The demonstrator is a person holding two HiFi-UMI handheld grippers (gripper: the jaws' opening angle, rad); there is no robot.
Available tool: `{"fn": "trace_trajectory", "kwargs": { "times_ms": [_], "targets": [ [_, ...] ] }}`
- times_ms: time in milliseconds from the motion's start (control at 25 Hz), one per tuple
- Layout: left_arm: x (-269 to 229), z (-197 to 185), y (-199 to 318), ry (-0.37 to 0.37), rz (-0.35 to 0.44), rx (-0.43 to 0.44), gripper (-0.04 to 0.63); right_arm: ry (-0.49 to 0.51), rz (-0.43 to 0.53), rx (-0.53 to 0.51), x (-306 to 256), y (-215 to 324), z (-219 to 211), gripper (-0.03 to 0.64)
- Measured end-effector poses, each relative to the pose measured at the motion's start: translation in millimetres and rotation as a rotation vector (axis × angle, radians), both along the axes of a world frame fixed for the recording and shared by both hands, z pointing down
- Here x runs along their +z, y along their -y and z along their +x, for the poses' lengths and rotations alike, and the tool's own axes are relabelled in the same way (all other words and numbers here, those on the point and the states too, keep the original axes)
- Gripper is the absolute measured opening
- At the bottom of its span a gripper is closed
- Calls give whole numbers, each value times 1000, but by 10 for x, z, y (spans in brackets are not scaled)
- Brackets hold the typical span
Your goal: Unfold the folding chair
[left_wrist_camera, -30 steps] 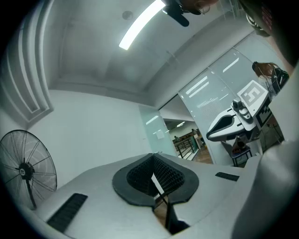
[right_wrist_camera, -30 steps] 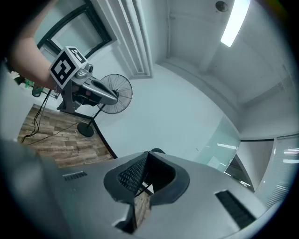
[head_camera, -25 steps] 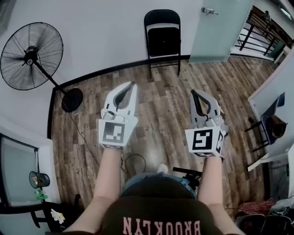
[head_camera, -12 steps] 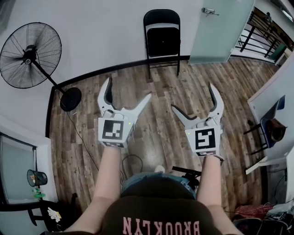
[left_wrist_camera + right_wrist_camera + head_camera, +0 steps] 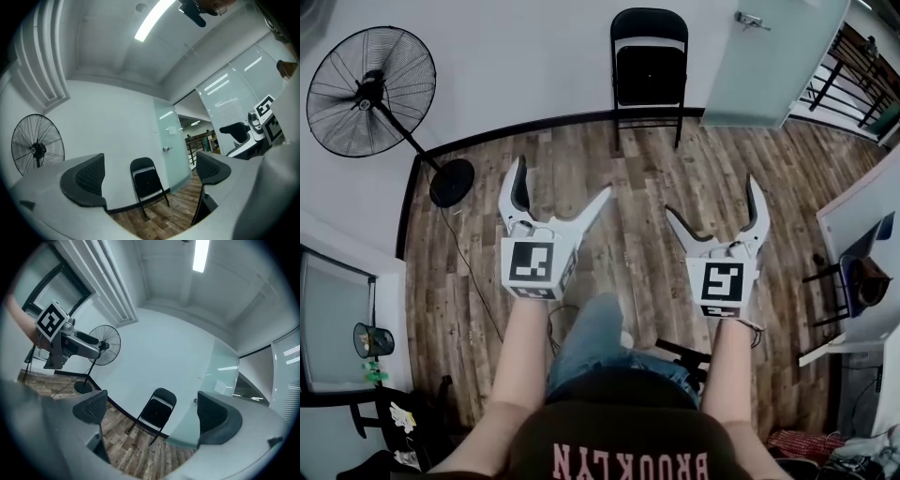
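Note:
A black folding chair (image 5: 648, 70) leans folded against the white wall across the room; it also shows in the left gripper view as the chair (image 5: 146, 180) and in the right gripper view as the chair (image 5: 157, 414). My left gripper (image 5: 560, 190) is held out over the wood floor, its jaws opening wide with nothing between them. My right gripper (image 5: 714, 210) hangs beside it, its jaws also opening, empty. Both point toward the chair and are well short of it.
A black pedestal fan (image 5: 370, 92) stands at the left wall with its cable trailing over the floor. A frosted glass door (image 5: 769, 56) is right of the chair. A white desk (image 5: 862, 225) and a dark seat (image 5: 862, 272) are on the right. The person's leg (image 5: 591, 337) steps forward.
Both grippers went from shut to wide open. The person has stepped toward the chair, a knee now showing between the arms, and both hands have sunk slightly.

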State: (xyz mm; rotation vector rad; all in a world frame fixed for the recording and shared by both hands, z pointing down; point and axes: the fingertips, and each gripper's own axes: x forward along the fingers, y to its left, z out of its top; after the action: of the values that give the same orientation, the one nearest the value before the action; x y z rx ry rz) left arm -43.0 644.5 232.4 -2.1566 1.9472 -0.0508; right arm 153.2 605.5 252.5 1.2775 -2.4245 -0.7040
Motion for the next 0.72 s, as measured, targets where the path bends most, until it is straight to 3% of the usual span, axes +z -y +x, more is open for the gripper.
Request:
{"fn": "trace_trajectory", "kwargs": {
  "times_ms": [200,400,720],
  "targets": [
    [78,-148,290,1,-21,-8,571,24,-38,-14,71,244,-136,574],
    [161,-207,800,-14,-37,0,571,-41,-47,-19,178,746,-224,574],
    [217,-601,1981,-38,-48,12,571,-170,-45,-27,272,1860,-610,574]
  ]
}}
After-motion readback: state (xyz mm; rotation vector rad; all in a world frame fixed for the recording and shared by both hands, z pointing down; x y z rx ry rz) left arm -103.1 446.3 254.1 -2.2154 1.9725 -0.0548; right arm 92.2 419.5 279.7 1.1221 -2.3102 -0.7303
